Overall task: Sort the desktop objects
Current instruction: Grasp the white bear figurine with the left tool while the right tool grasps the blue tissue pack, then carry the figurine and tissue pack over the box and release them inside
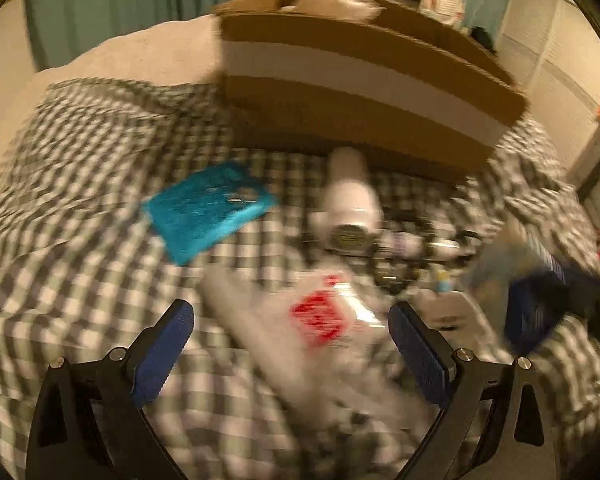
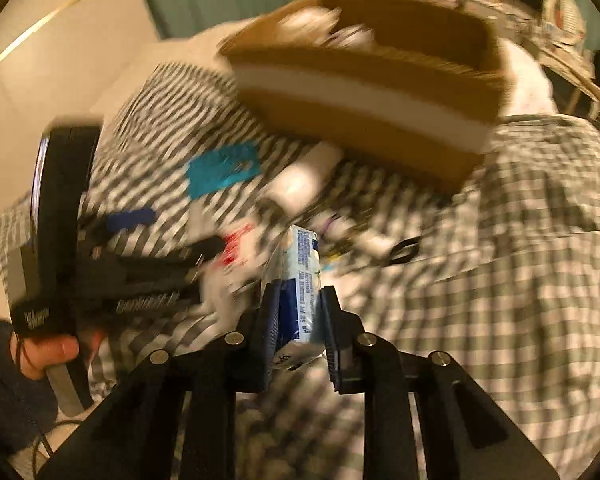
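Right gripper [image 2: 298, 312]: jaws clamped on a blue-white tissue pack [image 2: 300, 276], lower centre.
Left gripper [image 1: 290, 344]: jaws wide, empty, over a red-printed bag [image 1: 324, 316].
Cardboard box [image 1: 364, 92]: top of frame, a few white items inside.
Left to do: teal pack [image 1: 208, 208], white bottle [image 1: 350, 196], small clutter on the checked cloth [image 1: 80, 152].

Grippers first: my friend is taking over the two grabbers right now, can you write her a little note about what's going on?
Right gripper: shut on a pale blue packet.
Left gripper: open, above a white bag with red print.
On the checked cloth: a teal packet, a white bottle and blurred small clutter.
Cardboard box stands behind, a few white things already inside.
Left: box the packet, then sort the rest.
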Motion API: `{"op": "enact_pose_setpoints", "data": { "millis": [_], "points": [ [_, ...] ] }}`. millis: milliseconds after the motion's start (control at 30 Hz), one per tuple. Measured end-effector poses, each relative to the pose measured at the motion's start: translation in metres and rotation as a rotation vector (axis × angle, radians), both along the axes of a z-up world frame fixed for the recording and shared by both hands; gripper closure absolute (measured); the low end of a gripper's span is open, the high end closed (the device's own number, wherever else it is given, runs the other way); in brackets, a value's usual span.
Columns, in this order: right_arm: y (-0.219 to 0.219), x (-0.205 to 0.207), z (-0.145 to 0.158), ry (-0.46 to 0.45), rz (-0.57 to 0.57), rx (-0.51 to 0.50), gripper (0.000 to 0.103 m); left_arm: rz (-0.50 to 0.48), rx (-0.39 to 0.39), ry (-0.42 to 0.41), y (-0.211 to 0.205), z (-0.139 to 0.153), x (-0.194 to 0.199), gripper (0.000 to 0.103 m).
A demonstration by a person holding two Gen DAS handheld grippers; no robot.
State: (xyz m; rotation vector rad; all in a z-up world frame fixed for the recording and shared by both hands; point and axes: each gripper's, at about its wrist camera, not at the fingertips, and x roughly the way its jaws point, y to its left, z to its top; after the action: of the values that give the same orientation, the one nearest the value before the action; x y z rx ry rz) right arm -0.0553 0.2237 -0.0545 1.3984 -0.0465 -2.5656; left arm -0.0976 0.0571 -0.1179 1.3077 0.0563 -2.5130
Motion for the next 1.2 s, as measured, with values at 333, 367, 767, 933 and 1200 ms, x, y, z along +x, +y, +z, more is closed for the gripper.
{"op": "enact_pose_setpoints", "data": {
  "millis": [333, 367, 767, 933, 1200],
  "points": [
    [0.067, -0.007, 0.006, 0.042, -0.172, -0.004, 0.083, -0.117, 0.106, -0.065, 0.064, -0.033, -0.028, 0.01],
    [0.068, -0.009, 0.004, 0.041, -0.174, -0.009, 0.083, -0.133, 0.087, -0.074, 0.071, -0.036, -0.029, 0.01],
    [0.062, -0.011, -0.024, -0.079, -0.123, 0.0, 0.069, -0.183, 0.049, -0.139, 0.079, -0.048, -0.028, 0.054],
    [0.046, -0.015, -0.035, -0.145, -0.079, -0.017, 0.035, -0.161, 0.039, -0.104, 0.068, -0.032, -0.011, 0.054],
    [0.018, -0.032, -0.066, -0.239, -0.039, 0.114, 0.035, -0.092, -0.019, -0.074, 0.045, -0.021, 0.003, 0.055]
  ]
}}
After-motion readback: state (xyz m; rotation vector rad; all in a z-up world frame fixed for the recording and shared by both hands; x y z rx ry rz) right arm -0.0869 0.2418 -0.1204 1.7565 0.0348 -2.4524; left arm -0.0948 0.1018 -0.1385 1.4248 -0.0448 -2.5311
